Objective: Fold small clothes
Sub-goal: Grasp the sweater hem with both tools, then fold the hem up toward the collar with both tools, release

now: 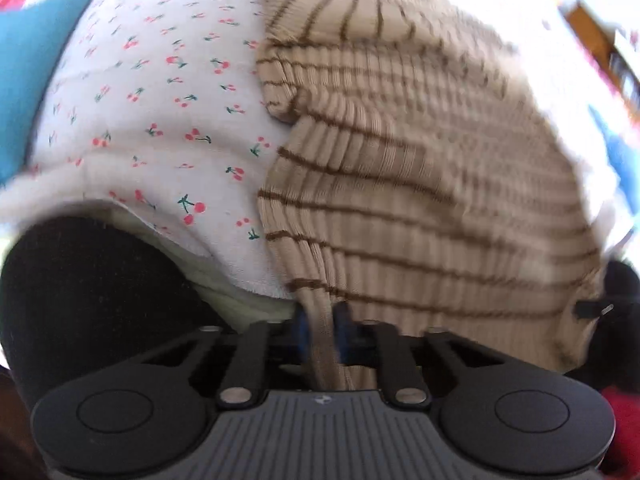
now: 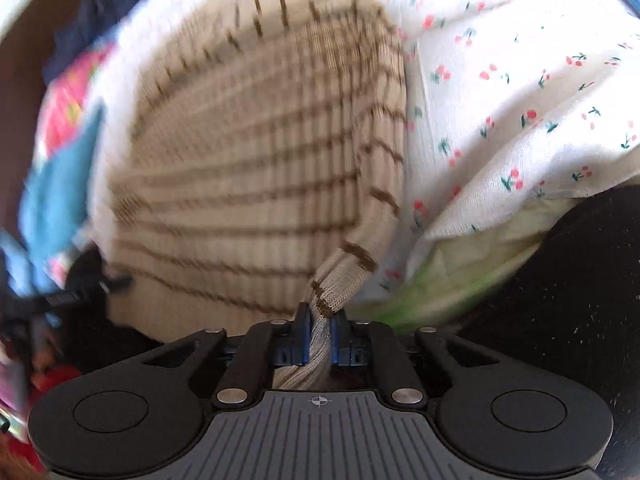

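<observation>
Left wrist view: the left hand-held gripper [image 1: 320,322] is clenched on a bunched edge of the tan striped ribbed garment [image 1: 420,168], which spreads away over the white cherry-print cloth [image 1: 160,112]. A blue cloth [image 1: 28,80] sits at far left.

Right wrist view: the right hand-held gripper [image 2: 319,320] pinches another corner of the tan striped ribbed garment [image 2: 260,152], cherry-print cloth [image 2: 500,80] just beside it on the right.

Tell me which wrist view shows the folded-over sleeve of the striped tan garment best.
The left wrist view: the sleeve lies sharp and whole, folded across the striped tan garment beside the cherry-print cloth. In the right wrist view the garment is motion-blurred and no sleeve can be told apart.
</observation>
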A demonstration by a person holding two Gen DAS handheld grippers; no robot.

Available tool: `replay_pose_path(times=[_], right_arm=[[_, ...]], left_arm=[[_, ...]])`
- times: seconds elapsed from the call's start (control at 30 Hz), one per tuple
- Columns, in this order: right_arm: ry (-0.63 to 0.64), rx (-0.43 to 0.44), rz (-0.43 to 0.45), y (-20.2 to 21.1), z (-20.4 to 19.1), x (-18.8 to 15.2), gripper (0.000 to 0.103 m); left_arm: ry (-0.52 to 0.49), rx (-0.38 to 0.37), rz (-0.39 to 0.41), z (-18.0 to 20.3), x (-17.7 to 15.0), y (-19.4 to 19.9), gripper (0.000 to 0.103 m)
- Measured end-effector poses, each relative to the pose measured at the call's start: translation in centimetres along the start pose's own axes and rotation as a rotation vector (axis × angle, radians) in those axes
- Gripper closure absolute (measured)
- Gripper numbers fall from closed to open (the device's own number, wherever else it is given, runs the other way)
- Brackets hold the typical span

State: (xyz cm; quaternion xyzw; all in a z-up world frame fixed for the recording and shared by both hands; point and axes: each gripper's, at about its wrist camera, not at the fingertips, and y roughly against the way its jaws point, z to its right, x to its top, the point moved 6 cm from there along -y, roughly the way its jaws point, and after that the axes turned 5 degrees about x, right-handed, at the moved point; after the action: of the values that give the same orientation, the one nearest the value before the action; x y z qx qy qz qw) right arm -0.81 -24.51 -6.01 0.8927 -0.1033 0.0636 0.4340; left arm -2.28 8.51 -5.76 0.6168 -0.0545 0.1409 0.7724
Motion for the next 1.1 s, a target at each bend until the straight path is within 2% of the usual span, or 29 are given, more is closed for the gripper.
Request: replay_pose_path(times=[0.1,0.2,0.27,0.37,0.47,0.57,0.6,0.63,0.7,0.77,0.83,0.9,1.1], right_arm=[[-0.031,0.117,0.139,1.5,-1.0,1.3,0.094],[-0.031,0.218,0.281,3.5,-2.8,3.7,0.094],[-0.029,0.272,0.382,5.0,-3.7,5.8,0.094],[-0.039,0.305,0.512,6.3,-4.6,9.8,0.094],[-0.044,0.281,0.625,6.1,-4.8,14.5,0.094],[-0.082,0.222,0.690,4.5,-3.2,19.8,0.094],[-0.080,0.185,0.700,3.6,-2.5,21.2,0.090],[-0.106,0.139,0.698,2.7,-1.7,22.4,0.089],[-0.153,0.120,0.661,0.1,-0.5,23.6,0.086],[-0.145,0.099,0.637,-1.2,-0.2,23.8,0.085],[-0.089,0.048,0.633,-2.1,-0.4,23.4,0.079],[-0.037,-0.022,0.638,-2.3,-0.3,23.3,0.077],[0.047,-0.118,0.592,-3.7,0.2,23.4,0.077]], left_arm=[[0.102,-0.131,0.080,-0.1,0.8,1.5,0.090],[0.152,-0.266,0.174,0.8,2.8,3.4,0.090],[0.162,-0.323,0.234,1.4,4.5,4.6,0.090],[0.173,-0.385,0.337,2.0,8.5,6.1,0.090],[0.204,-0.433,0.417,2.3,13.3,6.2,0.090],[0.263,-0.405,0.507,1.4,18.0,5.2,0.090],[0.282,-0.380,0.534,0.9,19.3,4.5,0.090],[0.300,-0.332,0.552,0.3,20.5,3.5,0.090],[0.319,-0.236,0.555,-0.8,22.0,1.5,0.090],[0.339,-0.222,0.521,-1.4,22.3,-0.3,0.088],[0.341,-0.212,0.495,-1.6,21.7,-1.8,0.081],[0.340,-0.168,0.491,-2.0,21.0,-2.6,0.070],[0.403,-0.162,0.472,-3.2,19.8,-3.7,0.067]])
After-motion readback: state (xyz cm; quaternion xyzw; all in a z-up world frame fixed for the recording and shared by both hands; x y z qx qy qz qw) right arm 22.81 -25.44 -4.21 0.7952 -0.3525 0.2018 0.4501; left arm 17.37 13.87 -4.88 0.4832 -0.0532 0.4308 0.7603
